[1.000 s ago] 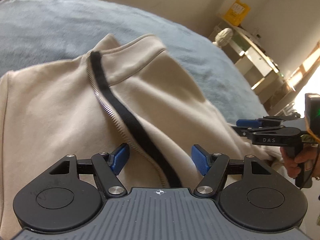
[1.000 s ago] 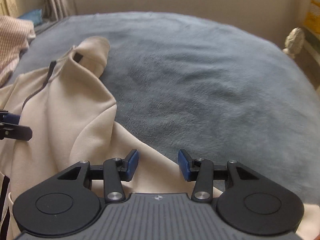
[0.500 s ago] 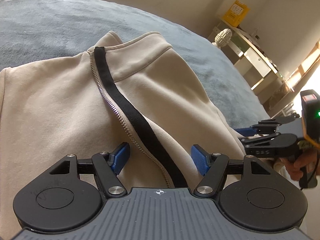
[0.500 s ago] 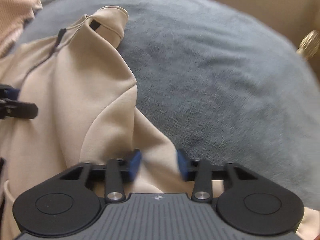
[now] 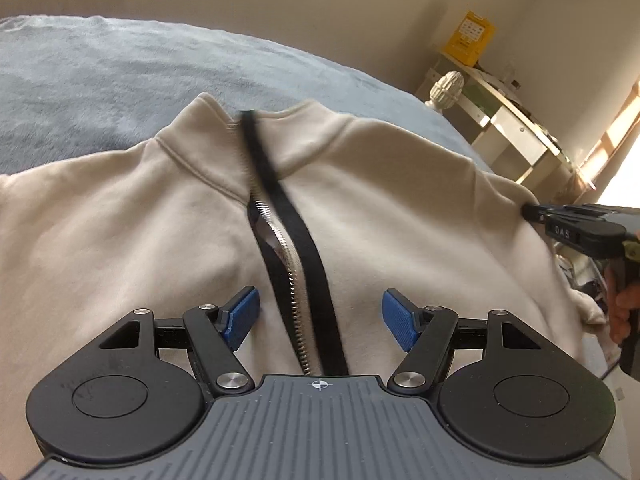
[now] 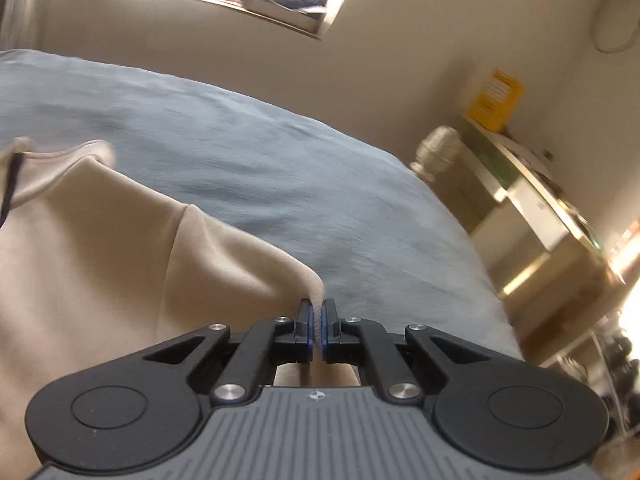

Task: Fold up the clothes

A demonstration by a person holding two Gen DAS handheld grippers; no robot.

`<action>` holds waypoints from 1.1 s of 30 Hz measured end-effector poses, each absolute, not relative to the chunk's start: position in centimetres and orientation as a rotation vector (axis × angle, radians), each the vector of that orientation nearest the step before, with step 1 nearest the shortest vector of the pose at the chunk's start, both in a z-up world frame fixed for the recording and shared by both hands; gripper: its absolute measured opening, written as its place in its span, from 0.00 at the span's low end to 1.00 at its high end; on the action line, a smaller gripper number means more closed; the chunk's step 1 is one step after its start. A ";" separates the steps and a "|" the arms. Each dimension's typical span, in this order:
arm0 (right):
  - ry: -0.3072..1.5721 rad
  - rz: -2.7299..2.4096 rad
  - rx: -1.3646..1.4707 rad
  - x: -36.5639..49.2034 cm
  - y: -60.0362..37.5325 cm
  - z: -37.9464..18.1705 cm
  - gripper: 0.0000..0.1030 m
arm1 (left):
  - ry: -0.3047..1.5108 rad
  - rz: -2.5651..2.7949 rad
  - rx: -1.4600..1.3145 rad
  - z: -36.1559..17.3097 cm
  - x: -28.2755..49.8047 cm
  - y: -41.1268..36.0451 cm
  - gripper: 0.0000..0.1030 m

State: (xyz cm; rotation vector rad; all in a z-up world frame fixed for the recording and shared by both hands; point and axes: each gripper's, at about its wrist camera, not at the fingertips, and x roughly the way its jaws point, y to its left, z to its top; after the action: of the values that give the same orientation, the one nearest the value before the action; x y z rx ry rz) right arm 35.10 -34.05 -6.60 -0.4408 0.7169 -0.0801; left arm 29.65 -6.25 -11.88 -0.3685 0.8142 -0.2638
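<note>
A beige zip-up jacket (image 5: 128,232) with a black zipper strip (image 5: 296,248) lies collar-away on a grey-blue bed (image 5: 100,76). My left gripper (image 5: 318,318) hovers open over the jacket's front, its blue pads either side of the zipper. In the right wrist view my right gripper (image 6: 315,326) is shut on a raised fold of the jacket (image 6: 100,264) at its right shoulder edge. That same right gripper (image 5: 536,213) shows at the right of the left wrist view, pinching the shoulder, with a hand (image 5: 622,308) below it.
The grey-blue bed (image 6: 260,168) stretches beyond the jacket. At the right stand a white shelf unit (image 5: 508,128) with a yellow box (image 5: 470,38) and a pale ornament (image 5: 446,90). A beige wall and a window ledge (image 6: 280,16) lie behind.
My right gripper has shut on the jacket's shoulder edge and lifted it. My left gripper has moved to centre over the zipper and stays open.
</note>
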 end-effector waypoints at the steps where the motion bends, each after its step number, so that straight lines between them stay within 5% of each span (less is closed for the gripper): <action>1: 0.729 -0.105 -0.428 35.8 -34.5 -7.0 0.03 | 0.813 -0.260 -0.367 -11.9 29.8 -6.4 0.66; 8: 0.875 -0.165 -0.333 39.5 -36.5 -13.1 0.06 | 0.811 -0.251 -0.348 -12.4 29.9 -6.6 0.67; 12: 0.816 -0.181 -0.277 38.7 -36.9 -11.3 0.37 | 0.807 -0.267 -0.361 -12.3 29.8 -6.1 0.67; 22: 0.740 0.226 0.002 35.1 -32.5 -3.4 0.31 | 0.782 -0.311 -0.392 -11.5 28.6 -4.9 0.67; 27: 0.862 0.368 0.008 38.4 -25.6 -6.1 0.17 | 0.783 -0.311 -0.391 -11.0 27.5 -3.9 0.67; 33: 0.996 0.223 0.069 42.0 -23.4 -11.5 0.14 | 0.791 -0.310 -0.399 -10.6 26.3 -2.3 0.67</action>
State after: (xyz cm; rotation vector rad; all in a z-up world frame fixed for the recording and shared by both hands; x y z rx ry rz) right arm 42.05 -23.36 -11.51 0.0690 0.9962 0.2233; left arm 26.34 -2.26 -10.62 -0.3991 0.7912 -0.3099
